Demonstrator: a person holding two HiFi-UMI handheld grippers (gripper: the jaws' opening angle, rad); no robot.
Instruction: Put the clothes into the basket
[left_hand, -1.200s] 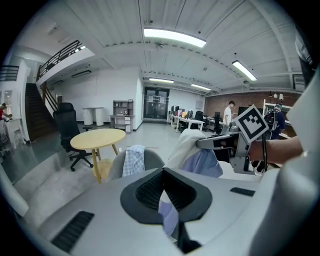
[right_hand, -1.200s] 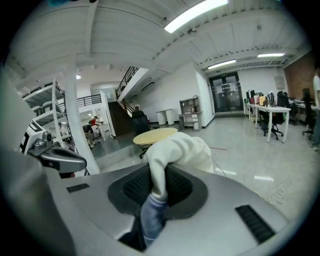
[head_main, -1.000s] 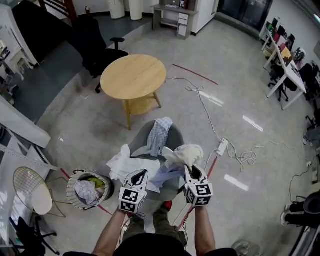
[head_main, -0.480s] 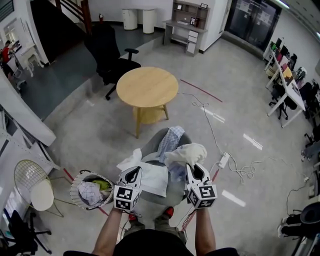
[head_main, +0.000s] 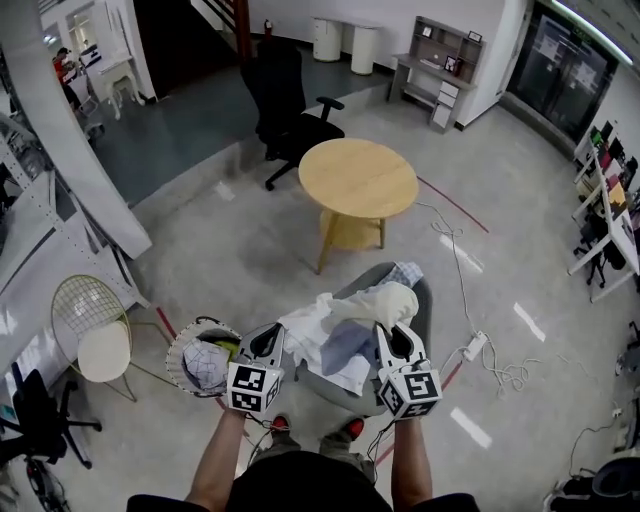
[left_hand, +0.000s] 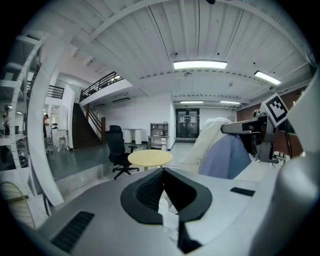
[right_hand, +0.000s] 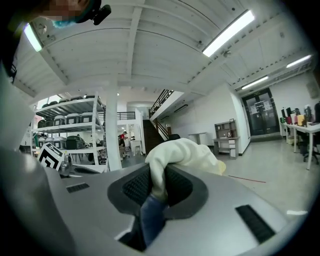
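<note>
Left tool (head_main: 268, 342) has its jaws pressed together on a fold of white cloth (head_main: 312, 325), and a scrap of it shows between the pads in the left gripper view. Right tool (head_main: 395, 342) is pinching a cream garment (head_main: 388, 300), with a pale blue garment (head_main: 345, 348) caught under it in the same bite. Between the two tools the clothes hang as one loose bundle over the grey chair (head_main: 425, 300) just beyond them, so the bundle's long axis runs across, from one tool to the other. Whether the white and blue pieces are separate garments or parts of one is hard to tell from the head view. The basket (head_main: 178, 352) stands on the floor just beside the left tool, on its outer side and lower, and already holds a few crumpled pieces (head_main: 205, 368). From the right tool it lies well apart, across the whole bundle. The left hand is therefore the nearer. The coming move looks to be a sideways carry toward that side, with the right tool following far enough that the trailing end clears the rim rather than draping over it.
</note>
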